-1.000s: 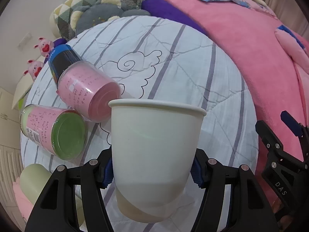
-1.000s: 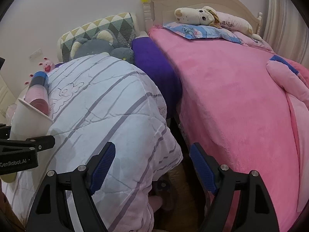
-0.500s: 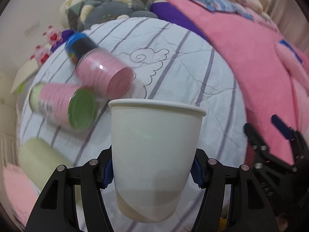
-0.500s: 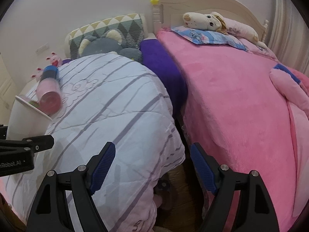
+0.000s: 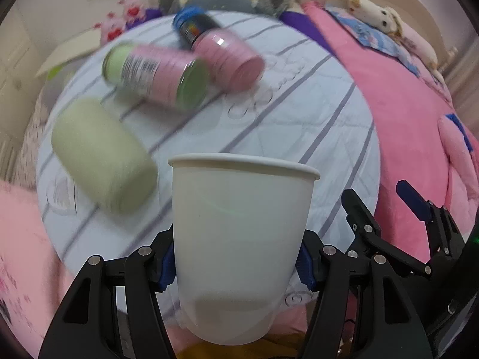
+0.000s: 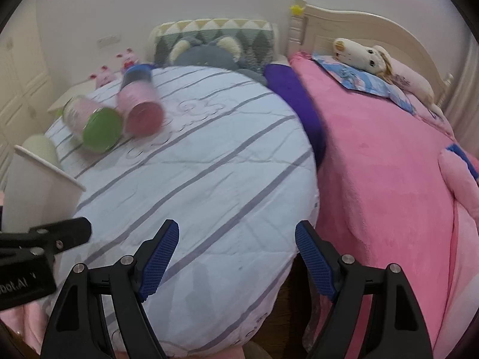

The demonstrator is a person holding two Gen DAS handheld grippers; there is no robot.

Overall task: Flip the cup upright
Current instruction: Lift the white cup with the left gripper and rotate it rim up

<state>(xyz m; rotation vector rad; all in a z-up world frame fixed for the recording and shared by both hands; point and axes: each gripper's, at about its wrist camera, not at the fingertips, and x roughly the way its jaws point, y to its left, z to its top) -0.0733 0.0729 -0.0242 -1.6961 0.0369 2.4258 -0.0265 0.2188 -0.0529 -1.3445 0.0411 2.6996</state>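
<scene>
My left gripper (image 5: 236, 266) is shut on a white paper cup (image 5: 239, 233), held upright with its rim on top, above the near edge of the striped quilt (image 5: 284, 125). The cup also shows at the left edge of the right wrist view (image 6: 39, 191), with the left gripper's body (image 6: 33, 257) below it. My right gripper (image 6: 236, 257) is open and empty over the quilt's near right part (image 6: 209, 179); it shows at the right of the left wrist view (image 5: 389, 206).
Several jars lie on their sides on the quilt: a pink jar with a green lid (image 5: 158, 77), a pink one with a blue cap (image 5: 221, 51), a pale green one (image 5: 101, 152). A pink blanket (image 6: 389, 164) covers the bed at right. Pillows and plush toys (image 6: 209, 48) sit behind.
Both grippers have pulled back and risen from the quilt, so more of it and the jars shows. The cup stays upright in the left gripper. The right gripper stays open.
</scene>
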